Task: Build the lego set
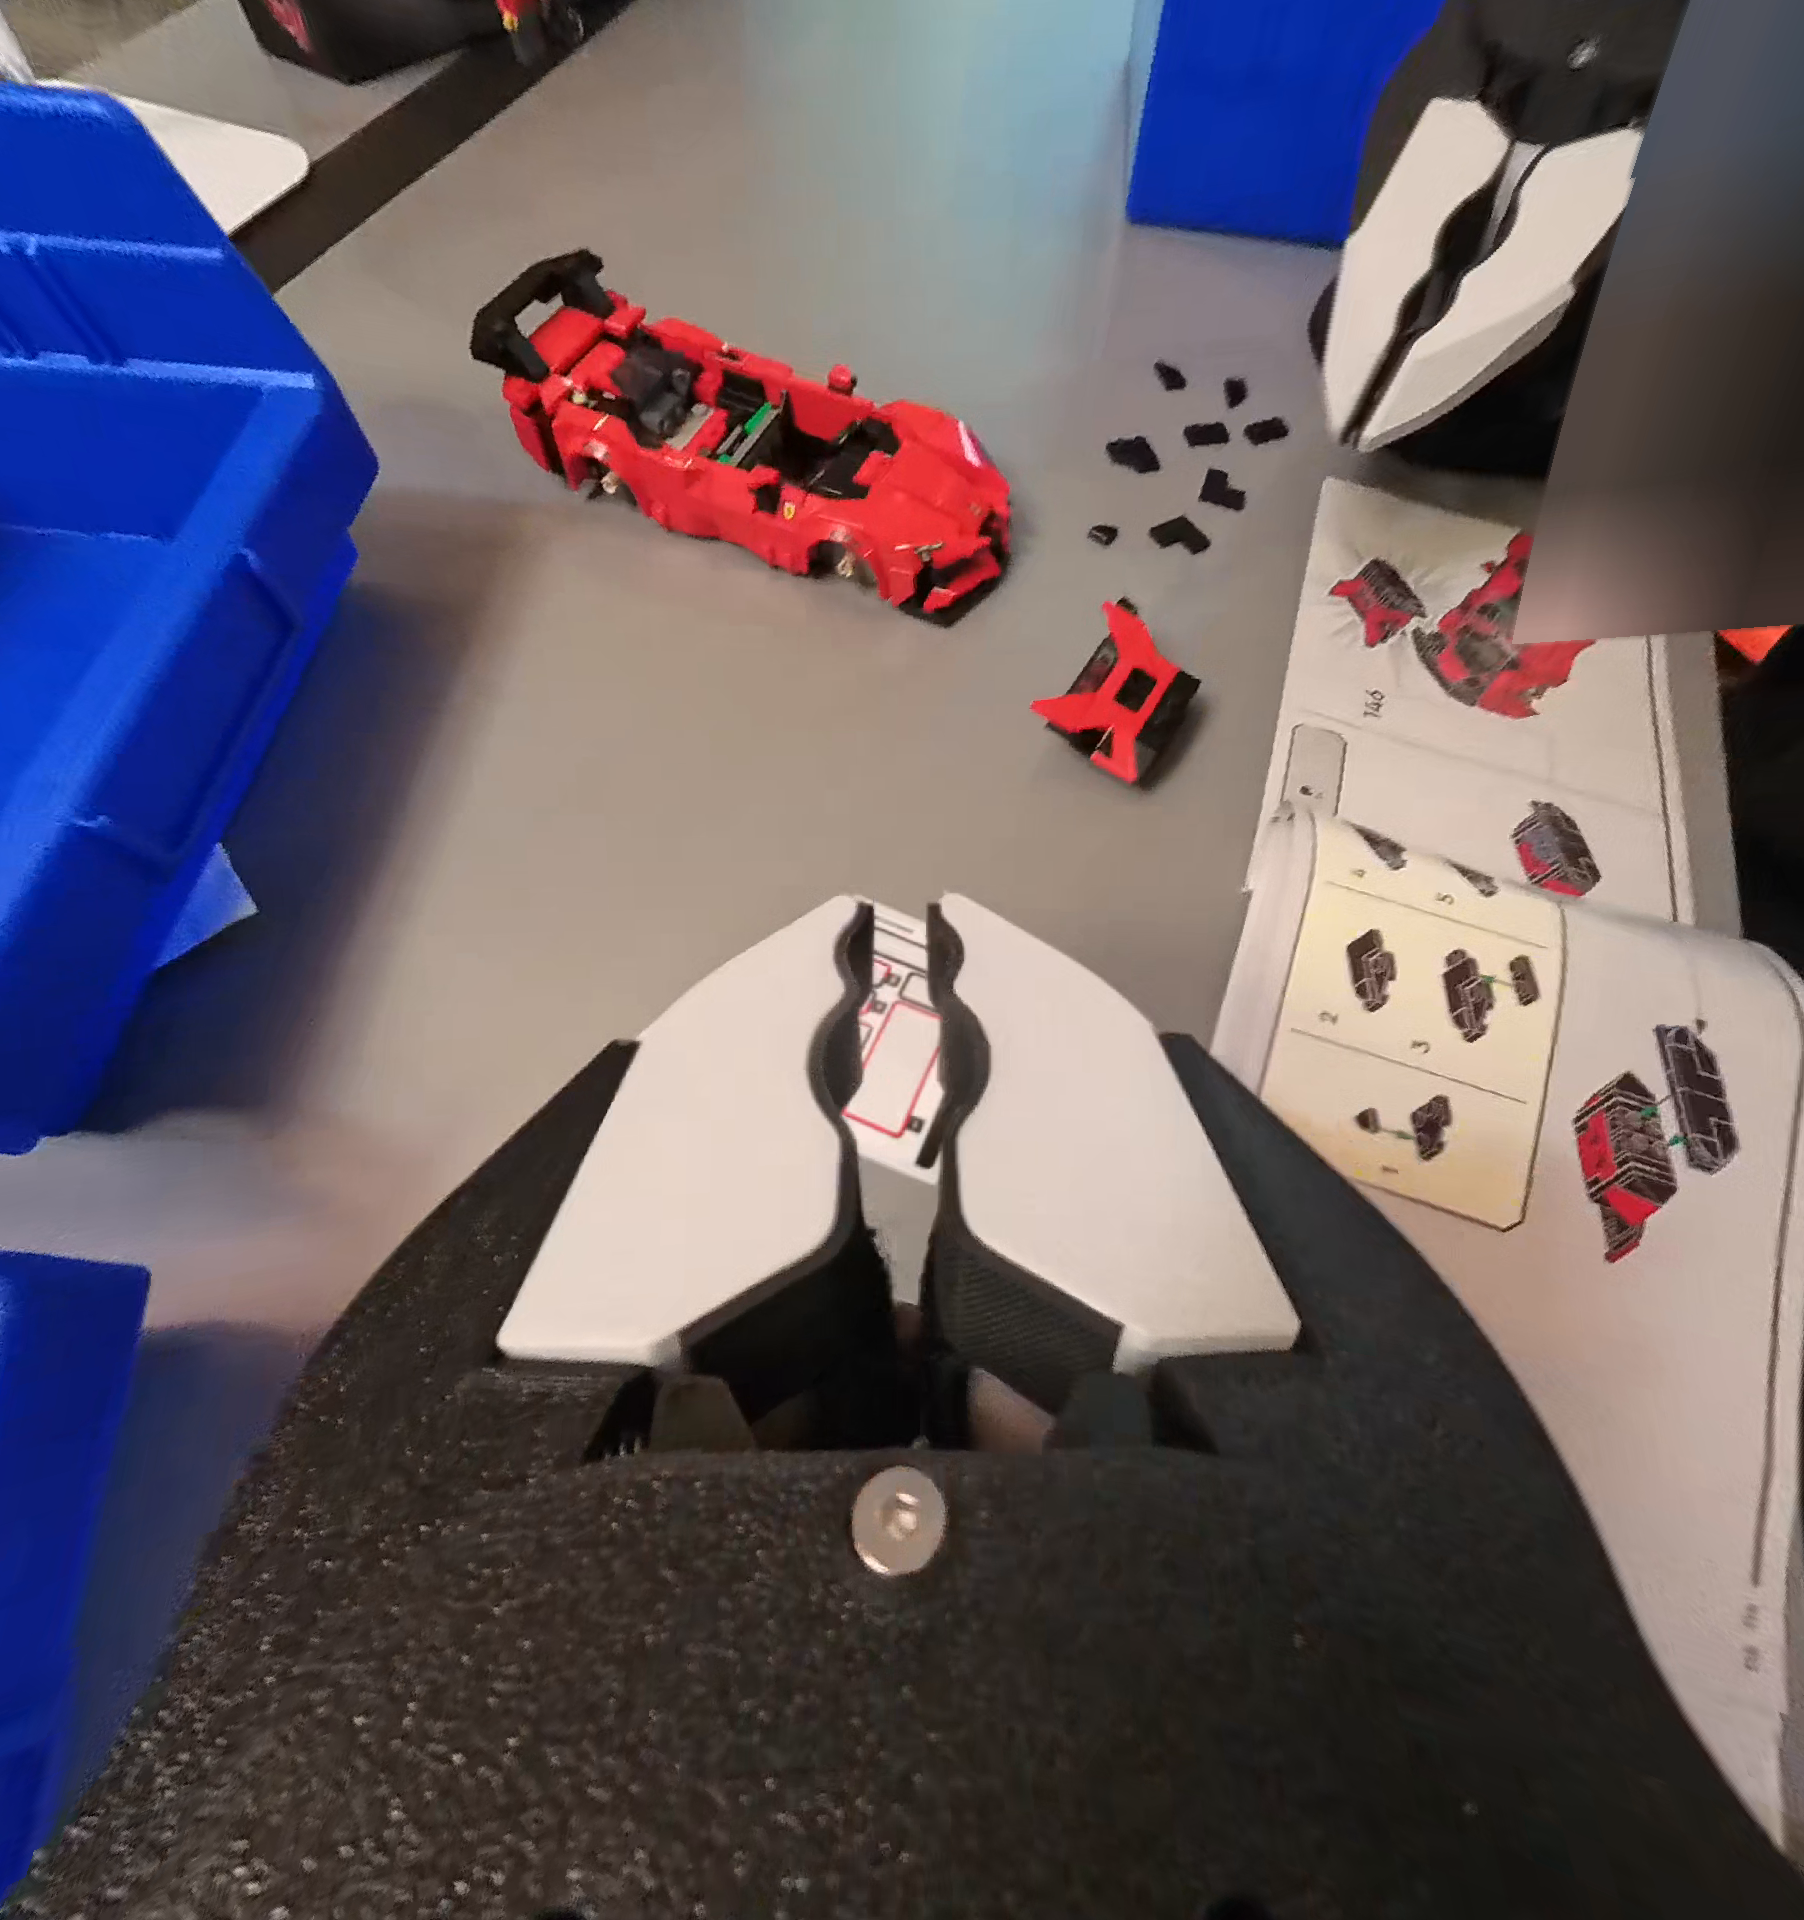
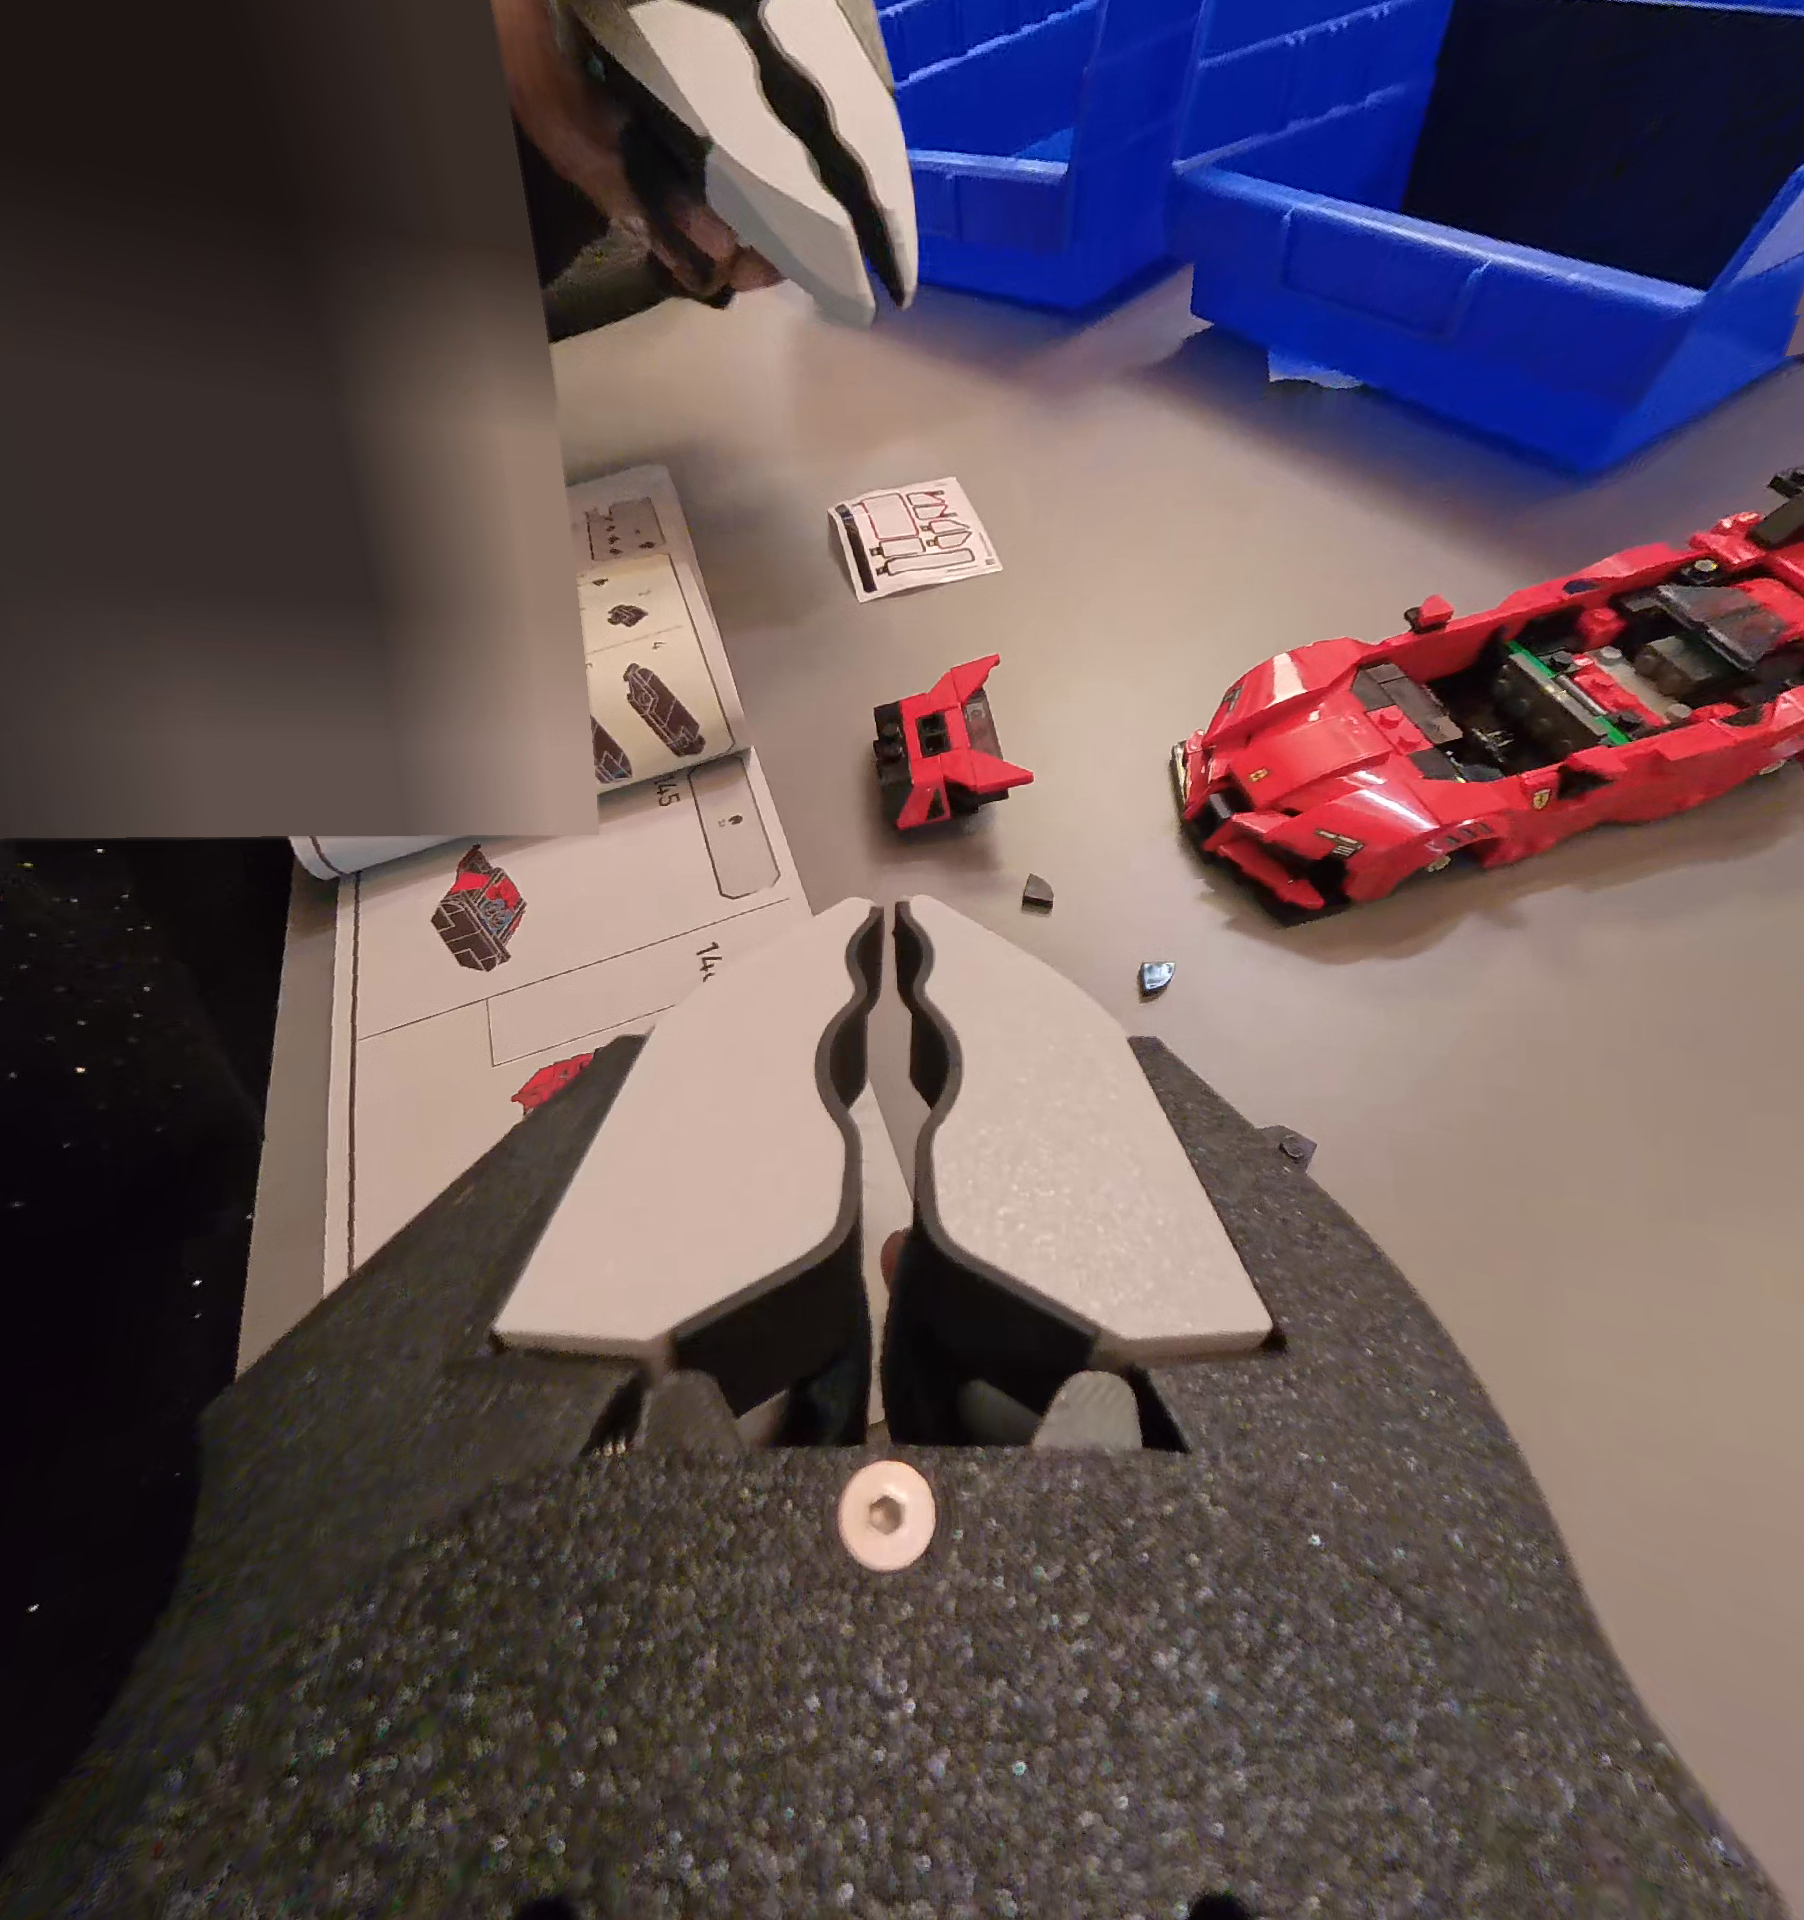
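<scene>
Grey table (image 2: pixel 1500 1195) (bare beside car (image 2: pixel 1500 727))

Open table (image 1: pixel 669 727): bare between car (image 1: pixel 752 457) and small red block (image 1: pixel 1121 696).
Left side: blocked by blue bins (image 1: pixel 119 582).
Right side: covered by booklet (image 1: pixel 1500 987).

Printed step numbers mark the open instruction booklet (image 1: pixel 1480 1039).

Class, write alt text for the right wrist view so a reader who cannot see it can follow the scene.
A red lego car, partly built, lies on a grey table beyond the nearly closed right hand-held gripper. A small red and black sub-assembly, a sticker sheet and an open instruction booklet lie nearby, with blue bins behind.
</scene>
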The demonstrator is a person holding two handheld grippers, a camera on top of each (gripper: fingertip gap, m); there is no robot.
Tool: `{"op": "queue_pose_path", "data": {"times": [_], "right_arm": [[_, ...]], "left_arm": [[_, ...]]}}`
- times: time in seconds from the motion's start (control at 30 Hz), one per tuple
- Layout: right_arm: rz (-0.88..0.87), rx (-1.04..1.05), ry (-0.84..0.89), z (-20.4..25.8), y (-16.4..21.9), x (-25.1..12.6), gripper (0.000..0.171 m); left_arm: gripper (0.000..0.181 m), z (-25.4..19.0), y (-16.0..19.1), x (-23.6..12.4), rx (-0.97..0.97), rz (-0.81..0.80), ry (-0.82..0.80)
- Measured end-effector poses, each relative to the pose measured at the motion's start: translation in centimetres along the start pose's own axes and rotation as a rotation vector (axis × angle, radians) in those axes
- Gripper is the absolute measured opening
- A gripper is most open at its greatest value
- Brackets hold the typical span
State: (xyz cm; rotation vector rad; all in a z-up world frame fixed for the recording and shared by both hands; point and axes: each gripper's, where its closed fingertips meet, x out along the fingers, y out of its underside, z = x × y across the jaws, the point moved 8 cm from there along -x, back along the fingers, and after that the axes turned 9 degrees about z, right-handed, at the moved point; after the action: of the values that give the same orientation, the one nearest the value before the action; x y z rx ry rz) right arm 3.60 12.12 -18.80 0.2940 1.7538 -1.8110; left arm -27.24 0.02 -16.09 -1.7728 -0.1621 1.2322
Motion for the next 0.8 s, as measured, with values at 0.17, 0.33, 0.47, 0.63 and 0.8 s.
{"op": "queue_pose_path", "data": {"times": [0.17, 0.33, 0.47, 0.63, 0.8], "right_arm": [[-0.031, 0.029, -0.013, -0.2, 0.0, -0.3, 0.000], [0.030, 0.062, 0.014, -0.6, -0.3, 0.2, 0.003], [0.212, 0.017, 0.012, -0.7, -1.5, 2.8, 0.043], [0.366, -0.073, 0.060, -0.9, -2.6, 6.6, 0.054], [0.435, -0.155, 0.044, -0.9, -3.6, 9.0, 0.053]], "left_arm": [[0.002, 1.0, 1.0, 0.7, -0.052, -0.087, 0.048], [0.001, 1.2, 1.6, 1.3, -0.053, -0.122, 0.067], [0.001, 1.2, 1.8, 1.9, -0.057, -0.142, 0.090], [0.002, 1.2, 2.2, 2.2, -0.055, -0.141, 0.090], [0.002, 1.2, 2.2, 2.1, -0.069, -0.171, 0.108]]}}
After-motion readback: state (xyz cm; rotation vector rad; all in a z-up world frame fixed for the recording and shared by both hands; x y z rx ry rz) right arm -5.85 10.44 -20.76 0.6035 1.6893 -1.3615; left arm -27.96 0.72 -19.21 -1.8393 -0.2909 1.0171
